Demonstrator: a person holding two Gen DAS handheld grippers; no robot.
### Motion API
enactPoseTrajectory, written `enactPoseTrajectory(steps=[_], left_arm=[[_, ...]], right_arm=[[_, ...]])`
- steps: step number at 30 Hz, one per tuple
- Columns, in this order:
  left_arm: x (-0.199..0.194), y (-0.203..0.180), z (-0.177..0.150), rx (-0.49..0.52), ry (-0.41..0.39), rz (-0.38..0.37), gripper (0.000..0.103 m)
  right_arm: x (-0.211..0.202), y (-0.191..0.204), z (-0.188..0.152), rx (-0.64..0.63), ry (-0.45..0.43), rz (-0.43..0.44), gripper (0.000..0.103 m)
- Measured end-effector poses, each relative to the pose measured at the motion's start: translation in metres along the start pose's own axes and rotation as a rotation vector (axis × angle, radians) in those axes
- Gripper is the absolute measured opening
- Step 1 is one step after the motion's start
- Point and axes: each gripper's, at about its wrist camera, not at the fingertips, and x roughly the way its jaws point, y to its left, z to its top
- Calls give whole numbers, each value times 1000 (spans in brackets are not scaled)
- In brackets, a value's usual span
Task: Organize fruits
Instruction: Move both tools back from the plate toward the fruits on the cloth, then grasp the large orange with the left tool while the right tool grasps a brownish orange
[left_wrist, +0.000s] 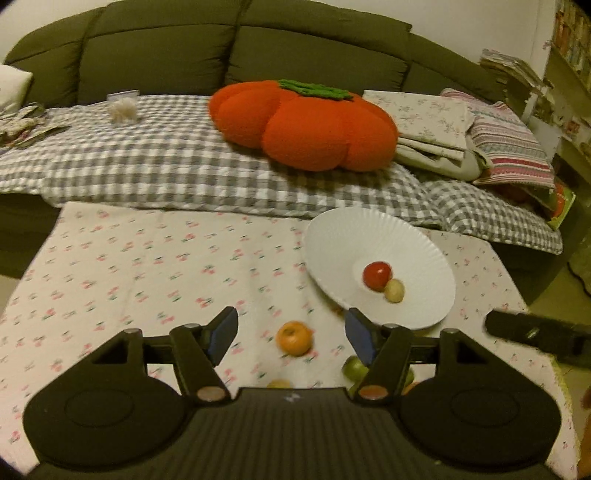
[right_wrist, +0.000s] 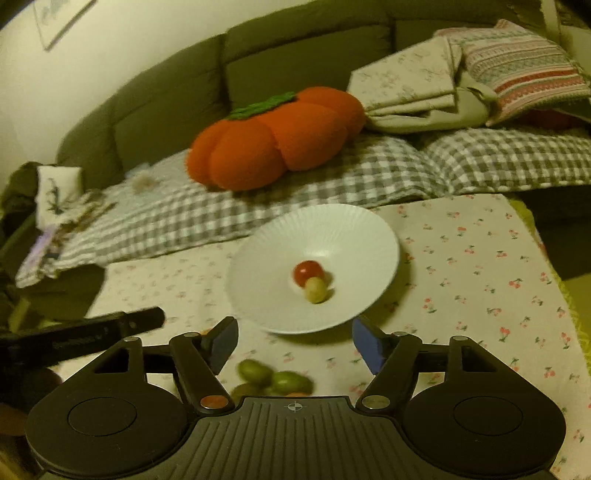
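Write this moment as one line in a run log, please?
left gripper: open, over orange fruit | right gripper: open, above green fruits | white plate: red fruit, yellow fruit

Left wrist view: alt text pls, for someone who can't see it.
The open left gripper hovers over a floral tablecloth with an orange fruit lying between its fingers. Beyond and to the right, a white plate holds a red fruit touching a small yellow one; green fruits lie nearer. Behind, a pumpkin-shaped cushion sits on a sofa.
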Motion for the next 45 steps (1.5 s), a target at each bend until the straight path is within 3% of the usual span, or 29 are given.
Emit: enactPoseTrajectory(steps=[5, 8, 16, 21, 31, 37, 39, 41, 45], left_arm=[[-25, 24, -15, -75, -9, 3, 73], [-29, 40, -27, -139, 17, 10, 74], [-31, 79, -48, -257, 65, 31, 74], [-23, 94, -56, -275, 95, 58, 73], [-2, 93, -67, -261, 143, 80, 71], [12, 92, -74, -257, 177, 108, 65], [17, 93, -75, -269, 186, 111, 59], [20, 93, -76, -276, 195, 111, 42], [21, 90, -78, -268, 191, 130, 39]], right_arm=[[-18, 9, 1, -18, -36, 11, 81], [-24, 4, 3, -6, -58, -13, 83], [-27, 0, -3, 57, -13, 13, 83], [-30, 7, -6, 39, -10, 27, 84], [-1, 41, -33, -142, 106, 0, 85], [13, 35, -38, -132, 140, -39, 85], [17, 33, -38, -124, 152, -47, 85], [21, 30, -38, -118, 160, -56, 85], [28, 23, -39, -108, 175, -81, 85]])
